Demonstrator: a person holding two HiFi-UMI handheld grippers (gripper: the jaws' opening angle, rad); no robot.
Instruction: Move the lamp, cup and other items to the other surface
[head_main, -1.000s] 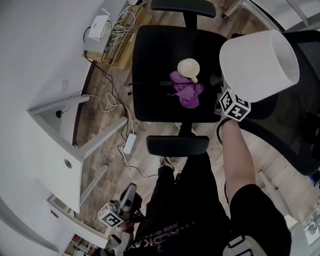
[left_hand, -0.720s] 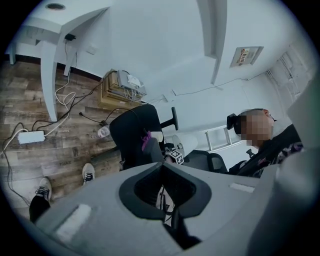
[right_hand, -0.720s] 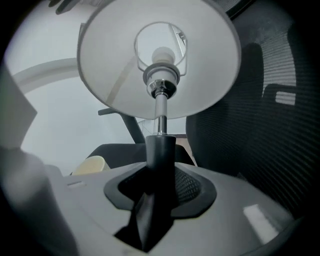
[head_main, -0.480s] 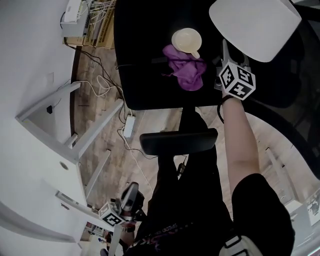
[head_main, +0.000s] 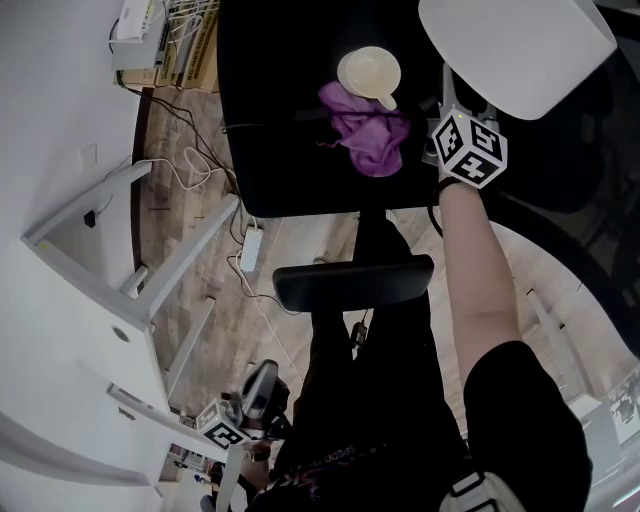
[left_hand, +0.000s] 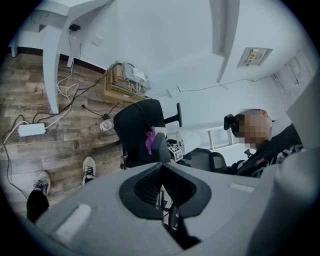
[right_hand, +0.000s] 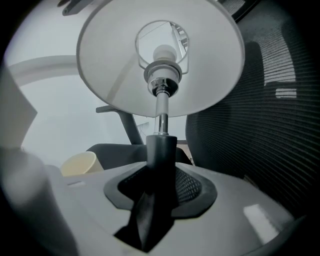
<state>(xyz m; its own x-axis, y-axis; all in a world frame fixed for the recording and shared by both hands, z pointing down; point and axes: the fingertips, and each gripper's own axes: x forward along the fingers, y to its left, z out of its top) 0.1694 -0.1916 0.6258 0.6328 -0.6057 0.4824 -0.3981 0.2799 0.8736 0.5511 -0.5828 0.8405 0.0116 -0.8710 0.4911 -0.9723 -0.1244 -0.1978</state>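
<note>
Lamp (head_main: 515, 50) at one o'clock is hanging by the chair seat (head_main: 270, 120), my right claw (right_hand: 160, 165) clamping its stem (right_hand: 161, 107), while cup (head_main: 368, 72) and purple cloth (head_main: 365, 130) at twelve are already resting there, leaving, I'm judging, only its set-down; my left claw (left_hand: 161, 172) is idling closed, empty.

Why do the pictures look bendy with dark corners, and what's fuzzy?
Left gripper view: the wide lens bends the wooden floor and blackens the corners. Right gripper view: same dark ring; the lamp is sharp, the cup fuzzy. Head view: the black chair seat shows hardly any detail.
</note>
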